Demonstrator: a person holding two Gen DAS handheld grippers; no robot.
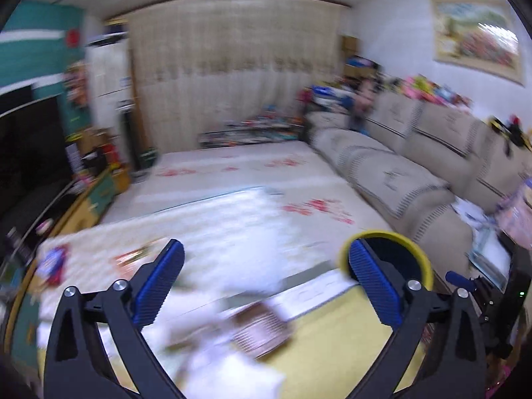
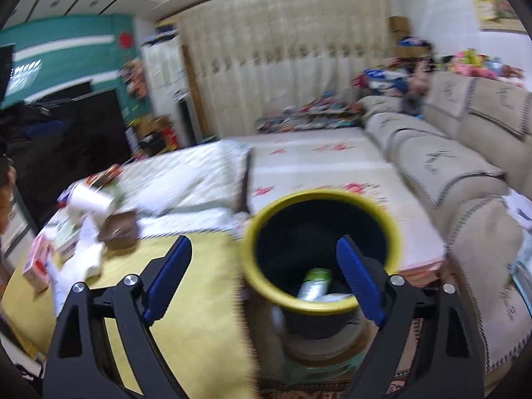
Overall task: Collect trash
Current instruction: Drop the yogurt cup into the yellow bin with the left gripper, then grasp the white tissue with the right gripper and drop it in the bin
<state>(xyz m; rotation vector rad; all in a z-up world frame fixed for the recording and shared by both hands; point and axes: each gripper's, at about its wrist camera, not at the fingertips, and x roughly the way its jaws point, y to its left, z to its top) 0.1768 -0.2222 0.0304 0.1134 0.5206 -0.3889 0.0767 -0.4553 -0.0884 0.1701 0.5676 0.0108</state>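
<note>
Yellow cloth covers the near part of the table (image 2: 186,299), and a white quilted cover lies over the far part. Both views are smeared by blur. Beside the table's right edge stands the bin (image 2: 319,306), dark inside with a yellow rim; a green-and-white wrapper (image 2: 314,284) and a pale scrap lie in it. The right gripper (image 2: 264,282) hangs over the gap between table and bin, jaws spread wide with nothing between them, its right finger in front of the bin's mouth. At the table's left end lie a white paper cup (image 2: 89,201) on its side, a brown crumpled piece (image 2: 119,229), a pink-and-white carton (image 2: 36,262) and white paper. The left gripper (image 1: 266,286) is spread wide and empty above blurred papers on the table; the bin's rim (image 1: 382,234) shows behind its right finger
</note>
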